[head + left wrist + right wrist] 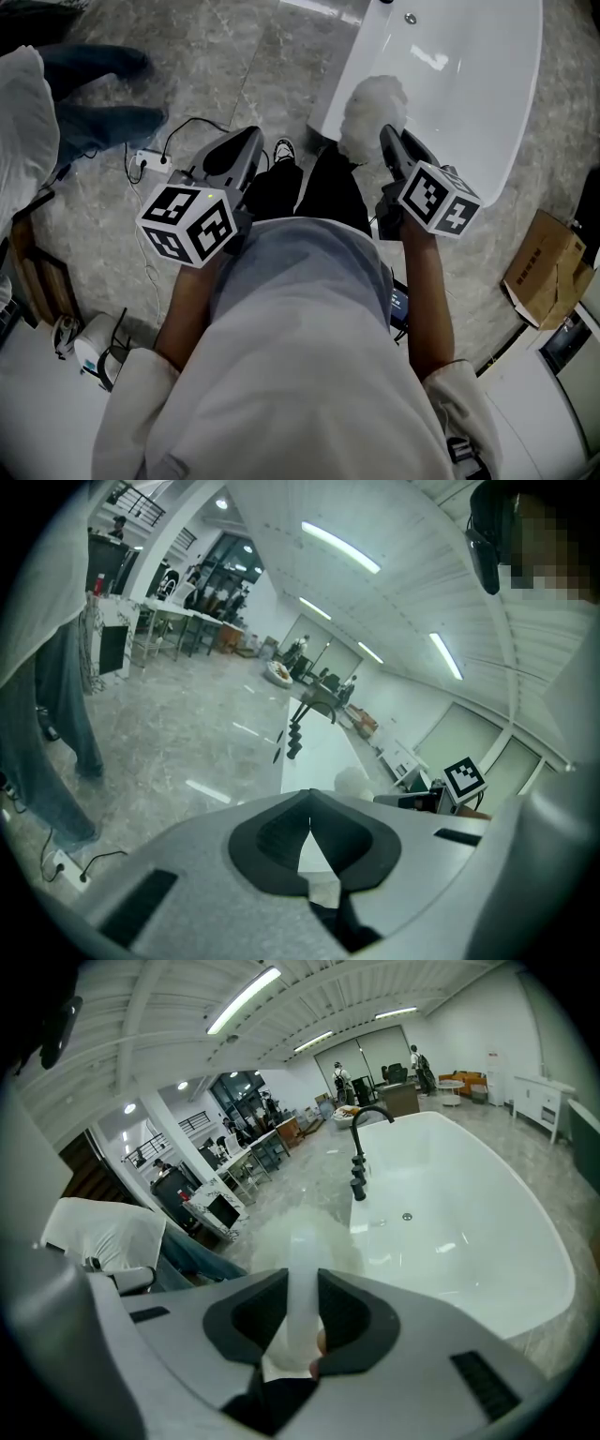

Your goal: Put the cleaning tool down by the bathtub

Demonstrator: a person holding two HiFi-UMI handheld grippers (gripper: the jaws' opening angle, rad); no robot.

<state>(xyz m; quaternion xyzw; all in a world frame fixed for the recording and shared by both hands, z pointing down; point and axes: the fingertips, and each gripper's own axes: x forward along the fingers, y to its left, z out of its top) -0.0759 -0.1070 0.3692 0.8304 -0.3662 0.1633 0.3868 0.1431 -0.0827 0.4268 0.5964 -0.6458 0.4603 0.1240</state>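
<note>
With the left gripper (309, 819) pressed together empty, the right gripper (302, 1312) pinched the fluffy white duster (375, 108) by its handle at the bathtub (473, 84) rim, where releasing could have dropped it inside.

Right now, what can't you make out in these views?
- Duster handle: head view, hidden behind the right gripper.
- Duster head: right gripper view, blurred, too near the lens.
- Floor along the tub's near side: head view, covered by the person's torso and legs.
- Tub's far end: head view, cut off by the top edge.
</note>
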